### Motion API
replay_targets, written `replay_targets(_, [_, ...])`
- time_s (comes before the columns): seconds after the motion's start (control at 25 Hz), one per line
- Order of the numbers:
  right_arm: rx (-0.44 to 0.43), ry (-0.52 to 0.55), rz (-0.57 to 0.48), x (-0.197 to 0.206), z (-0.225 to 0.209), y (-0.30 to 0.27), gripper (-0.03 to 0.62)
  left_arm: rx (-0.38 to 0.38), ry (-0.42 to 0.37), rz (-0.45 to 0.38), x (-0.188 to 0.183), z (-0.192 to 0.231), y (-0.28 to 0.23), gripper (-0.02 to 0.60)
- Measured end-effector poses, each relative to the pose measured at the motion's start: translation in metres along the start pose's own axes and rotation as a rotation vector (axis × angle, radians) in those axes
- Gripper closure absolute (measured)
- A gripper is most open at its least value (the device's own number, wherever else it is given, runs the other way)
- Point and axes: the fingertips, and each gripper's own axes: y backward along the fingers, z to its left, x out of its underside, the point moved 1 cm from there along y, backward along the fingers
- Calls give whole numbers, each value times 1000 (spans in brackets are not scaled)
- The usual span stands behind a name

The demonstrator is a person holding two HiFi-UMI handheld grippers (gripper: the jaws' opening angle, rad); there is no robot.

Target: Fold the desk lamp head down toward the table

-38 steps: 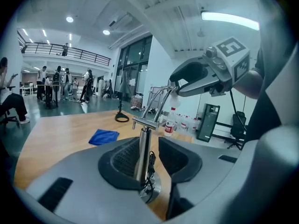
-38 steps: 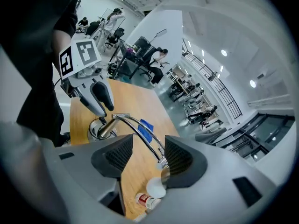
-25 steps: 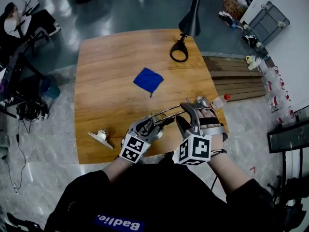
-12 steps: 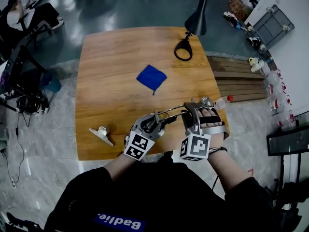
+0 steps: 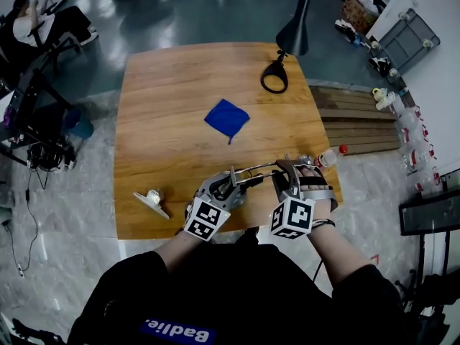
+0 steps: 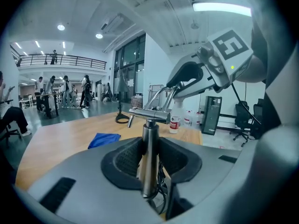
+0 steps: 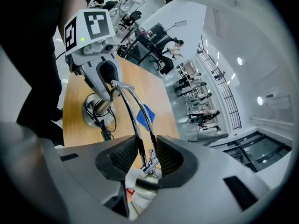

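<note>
Blue cloth (image 5: 227, 118) mid-desk (image 5: 165, 92). Silver desk lamp (image 5: 253, 167) at front edge, right half. Its post (image 6: 149, 148) pinched by left gripper (image 5: 236, 184), jaws just closing. Its twin arm rods (image 7: 135, 125) clamped by right gripper (image 5: 282, 172), jaws likewise closing. Black lamp (image 5: 291, 31) at far right corner.

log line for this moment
left gripper: jaws just closed onto chrome lamp post | right gripper: jaws just closed onto twin chrome arm rods

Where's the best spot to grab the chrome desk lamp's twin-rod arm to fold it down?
Probably across both thin curved chrome rods, from above, far from the upright chrome post: they run side by side, close enough to clamp together.
</note>
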Motion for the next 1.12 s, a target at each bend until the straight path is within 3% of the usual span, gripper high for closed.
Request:
replay_targets(0.64, [-251,-254,-57,17,54,-48,473,-4,13,3,-2,-2,-1,462])
replay_targets(0.84, [-347,-306,-97,14,66,-59,473,-3,22,-6,-1,-1,-2,462])
replay_targets(1.12, [-412,-354,-118,9,77,-69,473,-4,20,-1,-2,-1,-2,462])
